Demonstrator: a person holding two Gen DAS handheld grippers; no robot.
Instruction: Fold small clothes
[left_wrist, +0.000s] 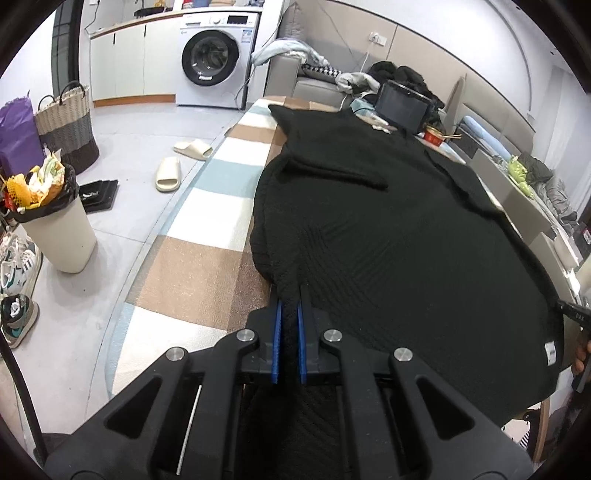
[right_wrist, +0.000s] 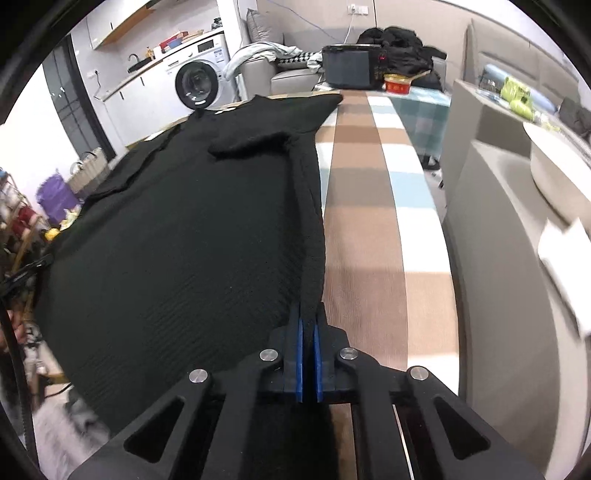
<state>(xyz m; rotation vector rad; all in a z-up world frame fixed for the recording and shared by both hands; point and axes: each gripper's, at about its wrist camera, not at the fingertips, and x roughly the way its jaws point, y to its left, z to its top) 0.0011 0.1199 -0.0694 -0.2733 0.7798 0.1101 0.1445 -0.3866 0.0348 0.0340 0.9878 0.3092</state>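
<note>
A black knit sweater (left_wrist: 388, 236) lies spread on a table covered with a checked cloth (left_wrist: 207, 266); its sleeves are folded inward across the body. My left gripper (left_wrist: 289, 306) is shut on the sweater's near left hem corner, cloth pinched between the blue pads. In the right wrist view the same sweater (right_wrist: 177, 236) fills the left half of the table, and my right gripper (right_wrist: 309, 321) is shut on its near right hem corner. The right gripper's tip shows at the far right of the left wrist view (left_wrist: 574, 314).
A full waste bin (left_wrist: 55, 221), slippers (left_wrist: 168, 173) and shoes stand on the floor left of the table. A small monitor (right_wrist: 349, 66) and a red tin (right_wrist: 397, 83) sit at the table's far end. A grey sofa (right_wrist: 498, 206) runs along the right.
</note>
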